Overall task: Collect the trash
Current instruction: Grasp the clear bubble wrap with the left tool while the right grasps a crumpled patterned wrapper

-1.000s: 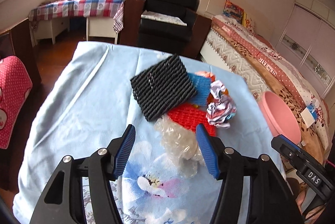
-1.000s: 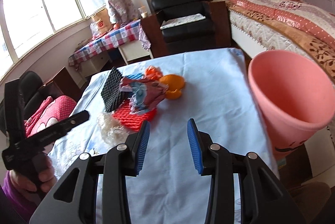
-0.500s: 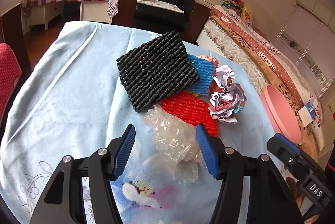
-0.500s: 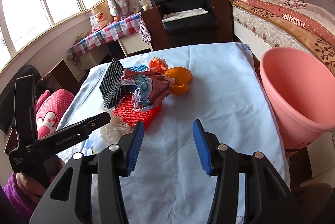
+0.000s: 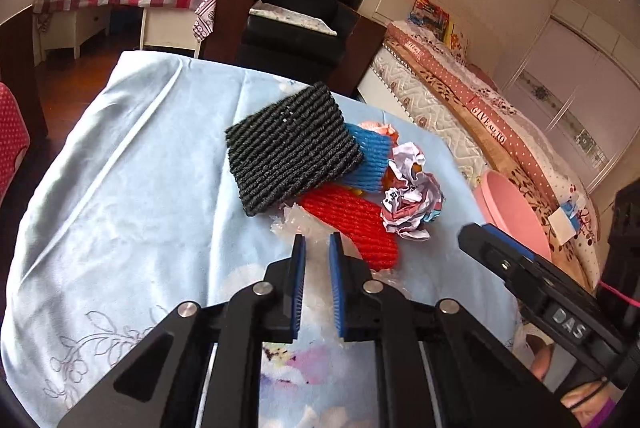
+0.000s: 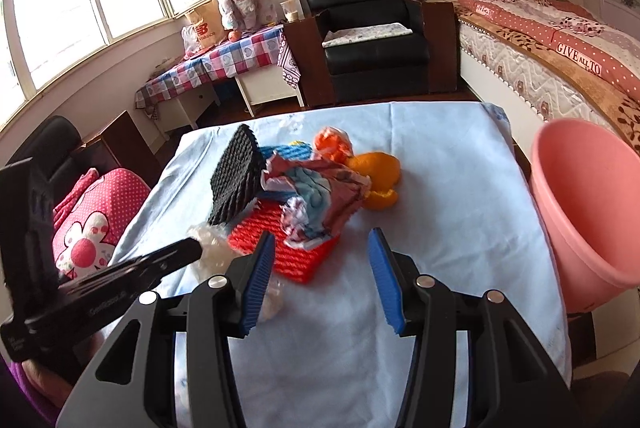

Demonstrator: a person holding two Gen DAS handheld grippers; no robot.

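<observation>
— So, the left tool (image 5: 317,246)?
— Nearly closed on the clear plastic wrap (image 5: 298,222); its blue pads pinch a fold of it, low over the desk (image 5: 132,188); the wrap lies at the near edge of the pile, touching the red mesh (image 5: 352,224).
— And the right tool (image 6: 322,248)?
— Wide open, holding nothing; it hangs above the desk just short of the red mesh.
— The other trash?
— Heaped mid-desk; black mesh (image 5: 290,150) leans on blue mesh (image 5: 370,162); crumpled paper (image 5: 412,198) beside them; orange peel (image 6: 378,174) behind the paper; a pink bin (image 6: 588,200) stands off the desk's right edge.
</observation>
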